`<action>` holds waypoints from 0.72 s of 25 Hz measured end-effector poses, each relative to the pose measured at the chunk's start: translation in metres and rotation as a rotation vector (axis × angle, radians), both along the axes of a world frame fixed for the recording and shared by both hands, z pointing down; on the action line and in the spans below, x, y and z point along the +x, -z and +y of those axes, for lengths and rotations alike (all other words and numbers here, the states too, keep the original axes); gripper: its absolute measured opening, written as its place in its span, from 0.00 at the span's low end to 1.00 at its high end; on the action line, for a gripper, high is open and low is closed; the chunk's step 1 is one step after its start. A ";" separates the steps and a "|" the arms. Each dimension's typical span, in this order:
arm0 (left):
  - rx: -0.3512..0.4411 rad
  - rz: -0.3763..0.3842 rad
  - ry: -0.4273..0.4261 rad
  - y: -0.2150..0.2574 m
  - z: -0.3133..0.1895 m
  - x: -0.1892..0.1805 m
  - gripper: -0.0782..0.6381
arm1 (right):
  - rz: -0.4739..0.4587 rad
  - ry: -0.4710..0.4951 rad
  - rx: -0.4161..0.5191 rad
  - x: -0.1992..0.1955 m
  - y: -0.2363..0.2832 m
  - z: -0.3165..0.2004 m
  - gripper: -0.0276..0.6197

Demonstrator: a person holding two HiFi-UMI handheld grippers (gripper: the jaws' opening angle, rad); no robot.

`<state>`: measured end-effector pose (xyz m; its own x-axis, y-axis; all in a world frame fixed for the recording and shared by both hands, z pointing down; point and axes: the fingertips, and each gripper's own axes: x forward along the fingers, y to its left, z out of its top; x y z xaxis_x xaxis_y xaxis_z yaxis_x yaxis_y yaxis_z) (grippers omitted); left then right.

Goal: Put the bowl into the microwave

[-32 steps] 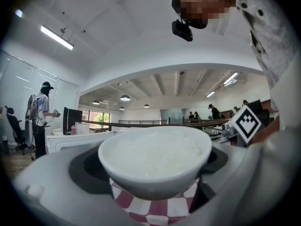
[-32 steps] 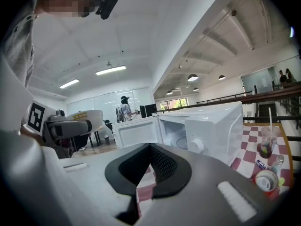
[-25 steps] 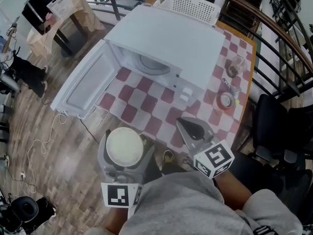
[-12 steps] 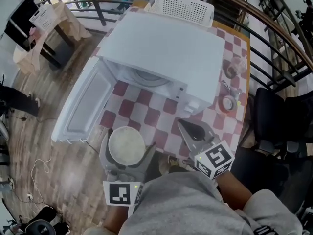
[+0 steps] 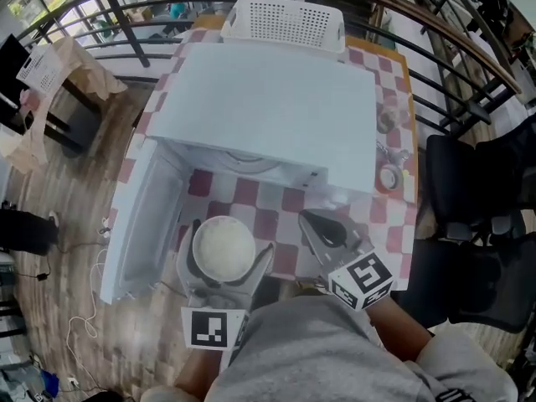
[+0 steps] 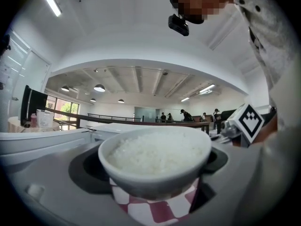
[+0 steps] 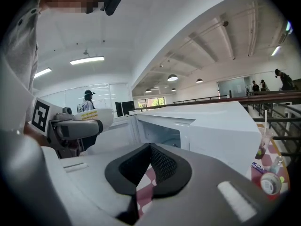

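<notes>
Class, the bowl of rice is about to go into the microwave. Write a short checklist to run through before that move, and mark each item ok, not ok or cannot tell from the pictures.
1. Microwave door open: ok, it is swung wide to the left.
2. Bowl gripped: ok, the left gripper is closed on its sides.
3. Bowl level: ok, the rim looks even and the rice sits below it.
4. Inside of the microwave free: cannot tell, only part of the turntable shows.
5. Way to the opening free: ok, only checked tablecloth lies between.
6. Right gripper out of the way: ok, it is shut, empty and right of the bowl.
</notes>
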<state>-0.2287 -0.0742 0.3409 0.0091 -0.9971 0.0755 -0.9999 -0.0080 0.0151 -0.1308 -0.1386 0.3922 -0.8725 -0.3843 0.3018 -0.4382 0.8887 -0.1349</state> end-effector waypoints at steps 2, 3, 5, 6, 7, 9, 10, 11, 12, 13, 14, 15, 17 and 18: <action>-0.028 0.011 -0.029 -0.006 -0.005 -0.005 0.84 | 0.002 -0.015 0.001 -0.007 -0.001 -0.001 0.04; -0.040 0.012 -0.043 -0.008 -0.008 -0.008 0.84 | 0.004 -0.024 0.002 -0.010 -0.001 -0.002 0.04; -0.035 0.002 -0.056 -0.011 -0.012 -0.016 0.84 | 0.006 -0.042 0.004 -0.016 -0.001 -0.002 0.04; -0.030 -0.002 -0.056 -0.012 -0.014 -0.020 0.84 | 0.007 -0.050 0.005 -0.019 -0.001 -0.002 0.04; -0.030 -0.004 -0.056 -0.013 -0.017 -0.023 0.84 | 0.008 -0.055 0.007 -0.021 -0.001 -0.002 0.04; -0.034 -0.011 -0.065 -0.016 -0.021 -0.028 0.84 | 0.010 -0.067 0.014 -0.027 -0.002 -0.002 0.04; -0.025 -0.017 -0.074 -0.017 -0.024 -0.031 0.84 | 0.010 -0.074 0.016 -0.029 -0.002 -0.002 0.04; -0.019 -0.019 -0.081 -0.020 -0.027 -0.034 0.84 | 0.011 -0.081 0.016 -0.032 -0.003 -0.002 0.04; -0.024 -0.017 -0.087 -0.023 -0.030 -0.037 0.84 | 0.013 -0.088 0.016 -0.034 -0.004 -0.003 0.04; -0.035 -0.014 -0.093 -0.028 -0.032 -0.039 0.84 | 0.015 -0.093 0.015 -0.037 -0.004 -0.004 0.04; -0.044 -0.009 -0.101 -0.031 -0.036 -0.041 0.84 | 0.017 -0.098 0.015 -0.038 -0.005 -0.004 0.04; -0.048 -0.006 -0.109 -0.033 -0.039 -0.042 0.84 | 0.019 -0.101 0.014 -0.039 -0.006 -0.003 0.04; -0.050 -0.005 -0.124 -0.037 -0.046 -0.043 0.84 | 0.025 -0.105 0.013 -0.041 -0.008 -0.002 0.04; -0.052 -0.005 -0.130 -0.040 -0.050 -0.043 0.84 | 0.030 -0.106 0.014 -0.041 -0.010 -0.002 0.04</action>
